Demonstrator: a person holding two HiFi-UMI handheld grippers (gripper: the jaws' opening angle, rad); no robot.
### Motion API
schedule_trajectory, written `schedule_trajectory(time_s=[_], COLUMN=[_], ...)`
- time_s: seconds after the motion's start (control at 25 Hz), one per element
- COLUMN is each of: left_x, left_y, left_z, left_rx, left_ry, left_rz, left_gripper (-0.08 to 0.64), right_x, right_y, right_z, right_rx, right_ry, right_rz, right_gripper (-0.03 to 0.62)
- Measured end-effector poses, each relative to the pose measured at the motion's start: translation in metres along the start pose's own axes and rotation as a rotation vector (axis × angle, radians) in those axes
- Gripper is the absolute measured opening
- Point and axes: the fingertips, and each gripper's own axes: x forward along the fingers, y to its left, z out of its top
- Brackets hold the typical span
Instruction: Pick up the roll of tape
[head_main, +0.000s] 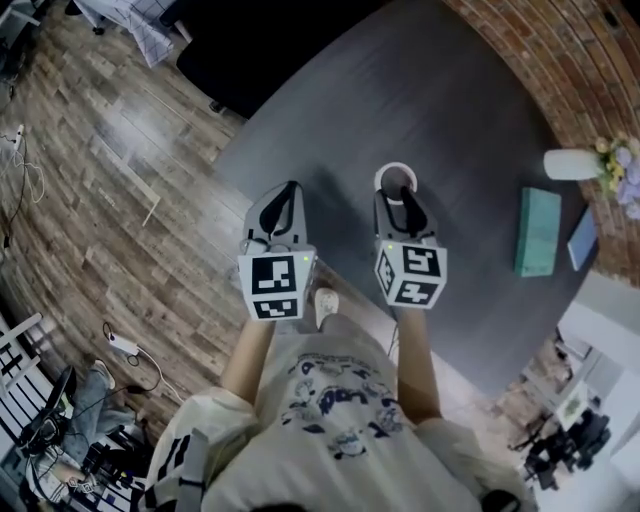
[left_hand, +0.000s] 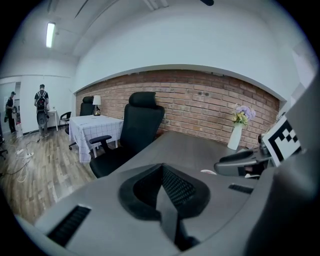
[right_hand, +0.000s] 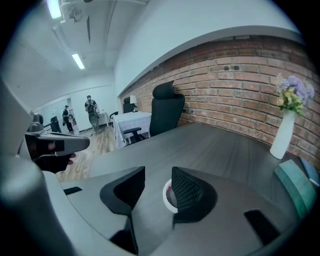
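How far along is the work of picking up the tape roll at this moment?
Done: nothing yet; the roll of tape lies flat on the grey table. In hand: the right tongs are open and close to the roll, which shows partly behind one jaw, not gripped. The left tongs are shut and empty. Left: close on the roll and lift it.

The roll of tape (head_main: 395, 165) is white, its inner face perhaps pinkish (the right gripper view shows little of it). The table (head_main: 450, 100) is dark grey, the box (head_main: 537, 230) teal, the vase (head_main: 570, 164) white, its flowers (head_main: 622, 160) purple and yellow, and the wall (head_main: 560, 60) red-brown brick.
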Motion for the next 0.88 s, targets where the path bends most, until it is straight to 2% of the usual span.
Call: schedule_trajectory(time_s=[0.32, 0.64, 0.88], left_x=[0.013, 0.023, 0.031], left_y=[0.007, 0.01, 0.011], left_z=[-0.026, -0.047, -0.059], left_rx=[-0.021, -0.039, -0.046], left_ry=[0.063, 0.108, 0.132], left_rz=[0.008, 0.003, -0.003], left_gripper=[0.003, 0.003, 0.003], right_x=[0.029, 0.051, 0.061], right_y=[0.001, -0.004, -0.006], right_z=[-0.041, -0.066, -0.082], right_rx=[-0.087, -0.158, -0.153], right_ry=[0.161, 0.253, 0.33], right_rz=[0.024, 0.034, 0.054], right_gripper=[0.147, 0.147, 0.144])
